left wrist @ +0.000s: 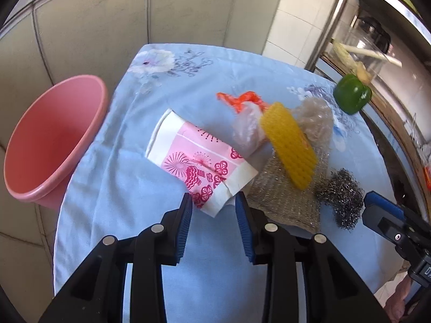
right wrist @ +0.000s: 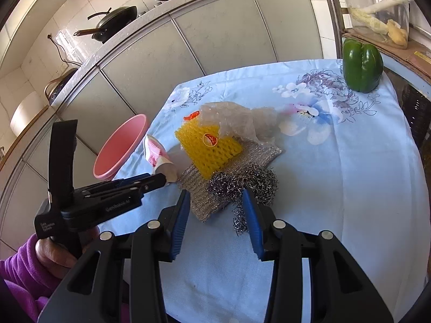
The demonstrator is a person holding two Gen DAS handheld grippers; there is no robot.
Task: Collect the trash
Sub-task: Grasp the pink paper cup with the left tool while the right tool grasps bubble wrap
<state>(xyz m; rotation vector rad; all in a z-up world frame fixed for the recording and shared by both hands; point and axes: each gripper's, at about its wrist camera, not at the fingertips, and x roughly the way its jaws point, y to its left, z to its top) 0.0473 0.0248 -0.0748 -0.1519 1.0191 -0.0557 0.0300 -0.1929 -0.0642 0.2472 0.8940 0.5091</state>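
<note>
Covering the table, a blue floral cloth (left wrist: 113,177) carries everything; a pink bucket (left wrist: 51,145) stands just off its edge at 9 o'clock in the left wrist view, mouth tipped toward the table, likely the bin for the trash. Trash sits heaped mid-cloth: a flattened pink-print paper cup (left wrist: 199,167) at centre, a silver mesh scouring cloth (left wrist: 280,188) under a yellow foam net sleeve (left wrist: 289,153), crumpled clear plastic (left wrist: 315,123) at 1 o'clock, a steel wool ball (left wrist: 340,195) at 3 o'clock. Green pepper (right wrist: 362,64) stands well apart at 1 o'clock in the right view, probably not trash. Left gripper (left wrist: 214,202) has jaws apart, straddling the cup's near corner, pads not pressing. Right gripper (right wrist: 215,199) also has jaws apart, with steel wool strands between the tips, nothing clamped. Both look lined up for a pick, nothing binned yet judging from the bucket's visible inside.
</note>
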